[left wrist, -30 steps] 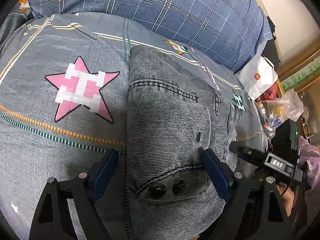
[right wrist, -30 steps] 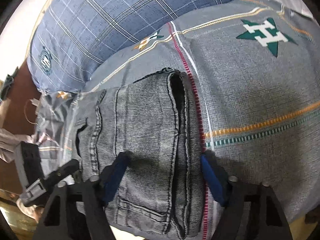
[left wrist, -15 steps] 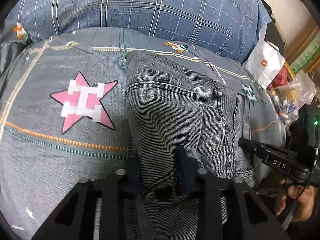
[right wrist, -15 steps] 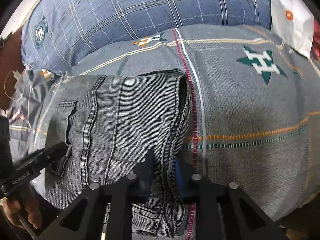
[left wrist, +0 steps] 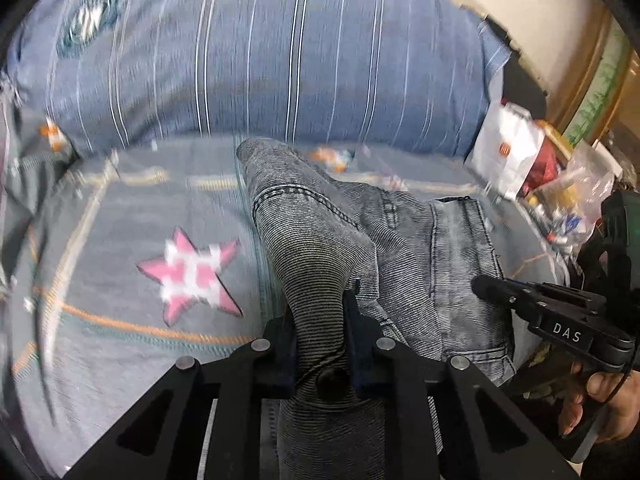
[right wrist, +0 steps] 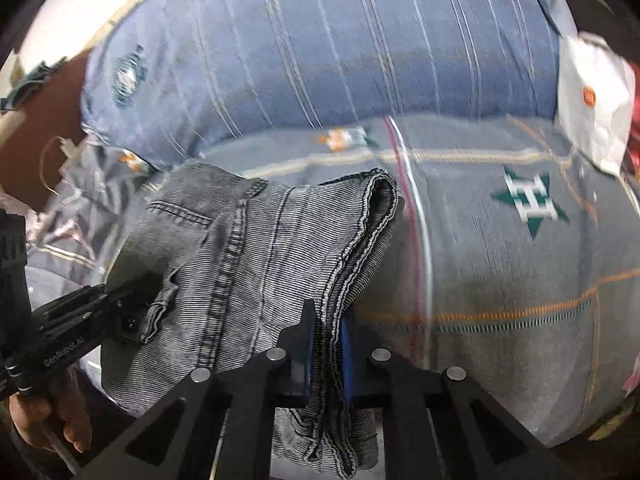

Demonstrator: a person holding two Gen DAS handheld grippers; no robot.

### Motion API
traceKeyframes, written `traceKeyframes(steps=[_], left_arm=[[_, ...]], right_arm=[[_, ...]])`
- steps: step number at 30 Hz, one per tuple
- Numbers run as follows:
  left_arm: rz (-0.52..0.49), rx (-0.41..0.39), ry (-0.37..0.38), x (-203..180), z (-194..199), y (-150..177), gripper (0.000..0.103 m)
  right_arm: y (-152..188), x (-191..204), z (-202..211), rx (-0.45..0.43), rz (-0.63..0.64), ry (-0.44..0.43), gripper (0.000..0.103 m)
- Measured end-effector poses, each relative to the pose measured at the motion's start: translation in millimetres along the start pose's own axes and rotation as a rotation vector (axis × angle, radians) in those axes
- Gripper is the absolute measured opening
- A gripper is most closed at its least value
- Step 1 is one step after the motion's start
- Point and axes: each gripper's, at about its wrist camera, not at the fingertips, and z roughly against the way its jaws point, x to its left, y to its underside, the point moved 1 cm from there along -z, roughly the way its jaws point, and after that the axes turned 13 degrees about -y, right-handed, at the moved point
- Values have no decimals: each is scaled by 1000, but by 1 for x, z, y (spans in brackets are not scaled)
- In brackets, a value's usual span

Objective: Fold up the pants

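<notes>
Denim pants [left wrist: 312, 248] pinched at both side edges by freshly closed jaws, open bedspread [right wrist: 500, 272] flanking either side.

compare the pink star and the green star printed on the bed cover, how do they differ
The pink star is pink with a white checked middle; the green star is dark green with a white H-like middle. The pink star lies left of the jeans in the left wrist view; the green star lies right of them in the right wrist view. Both are printed on the grey bed cover.
</notes>
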Motion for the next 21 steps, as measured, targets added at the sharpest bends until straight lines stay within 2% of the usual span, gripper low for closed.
traceKeyframes(steps=[4, 7, 10, 14, 21], left_arm=[[19, -98, -27, 17, 30, -21, 19], [37, -129, -64, 39, 34, -36, 19], [59, -109, -92, 58, 22, -41, 19], [95, -39, -119, 76, -12, -33, 20], [101, 49, -178, 86, -66, -7, 20]], right_arm=[[-30, 26, 3, -45, 45, -29, 12], [-52, 43, -11, -50, 75, -57, 12], [-60, 49, -32, -31, 86, -73, 12], [-60, 44, -72, 15, 65, -93, 12], [-41, 31, -120, 80, 60, -24, 12]])
